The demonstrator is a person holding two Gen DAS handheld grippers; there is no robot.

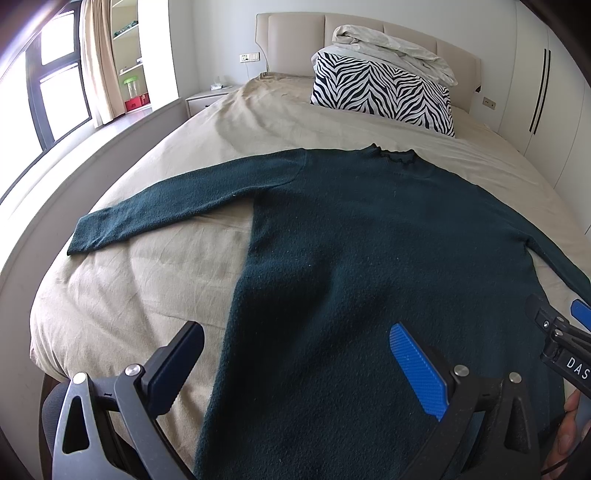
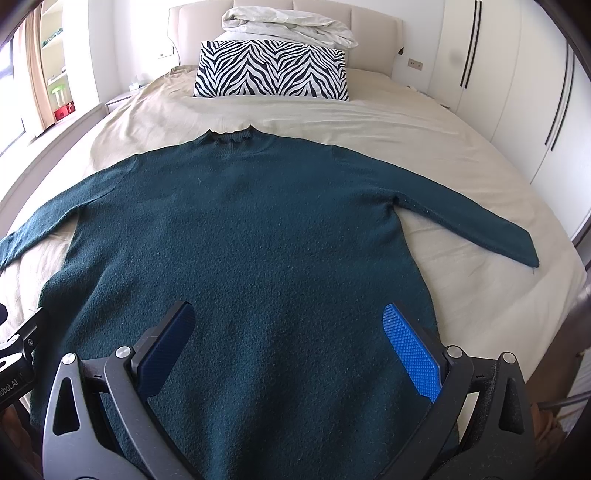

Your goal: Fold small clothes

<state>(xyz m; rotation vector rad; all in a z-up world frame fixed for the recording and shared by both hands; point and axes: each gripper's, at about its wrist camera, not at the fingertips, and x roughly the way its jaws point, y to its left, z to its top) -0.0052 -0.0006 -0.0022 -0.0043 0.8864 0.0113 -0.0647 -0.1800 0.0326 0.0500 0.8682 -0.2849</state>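
Observation:
A dark green long-sleeved sweater (image 1: 351, 240) lies flat on the bed, collar toward the headboard, both sleeves spread out; it also shows in the right wrist view (image 2: 258, 229). My left gripper (image 1: 295, 365) is open and empty above the sweater's lower left part, its left finger over the sheet. My right gripper (image 2: 288, 347) is open and empty above the sweater's lower right part. The right gripper also shows at the right edge of the left wrist view (image 1: 561, 332).
The bed (image 2: 461, 147) has a beige sheet. A zebra-print pillow (image 2: 273, 70) with a rumpled white duvet (image 2: 288, 26) on it stands at the headboard. White wardrobes (image 2: 517, 74) line the right side. A window and shelves (image 1: 125, 55) are at the left.

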